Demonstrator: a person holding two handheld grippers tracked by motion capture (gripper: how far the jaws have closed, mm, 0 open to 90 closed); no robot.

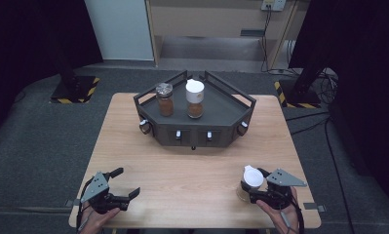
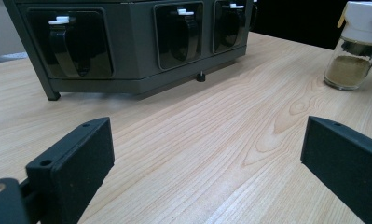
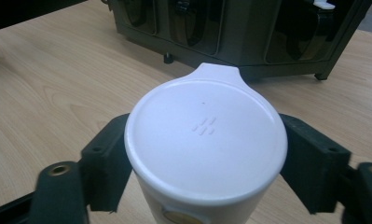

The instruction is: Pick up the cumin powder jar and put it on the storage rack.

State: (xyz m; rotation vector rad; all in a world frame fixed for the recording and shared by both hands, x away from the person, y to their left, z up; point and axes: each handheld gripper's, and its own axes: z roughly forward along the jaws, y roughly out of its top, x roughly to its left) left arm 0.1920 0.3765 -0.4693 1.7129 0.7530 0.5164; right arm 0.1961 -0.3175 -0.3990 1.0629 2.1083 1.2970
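Now Gripping the Third Jar, Rack Already Holding Two

Right now I am looking down on the tabletop (image 1: 192,170), which is carrying a dark, angled spice rack (image 1: 221,109) at its far middle. That rack is already holding two jars on its top shelf: a brown-filled jar with a clear lid (image 1: 165,100) and, just beside it, a jar with a white cap (image 1: 195,99). I am judging those two as the finished part of the job, since the shelf is still showing bare room on either side of them.

Nearer to me, the right gripper (image 1: 253,191) is working at the near right corner of the tabletop. Its fingers (image 3: 309,161) are sitting on either side of the white-lidded spice jar (image 3: 206,137), pressing against it just below the lid, so I am reading them as clamped on it. In the left gripper view that same jar is standing upright on the wood, well apart from the rack, with brownish powder in its glass bottom. So the grasp is made, but the lift and the carry to the shelf are still ahead of me.

Meanwhile the left gripper (image 1: 128,187) is resting at the near left corner, fingers (image 2: 72,168) spread wide apart with nothing but bare wood between them, facing the rack's front with its dark recesses and small white tabs (image 2: 58,20).
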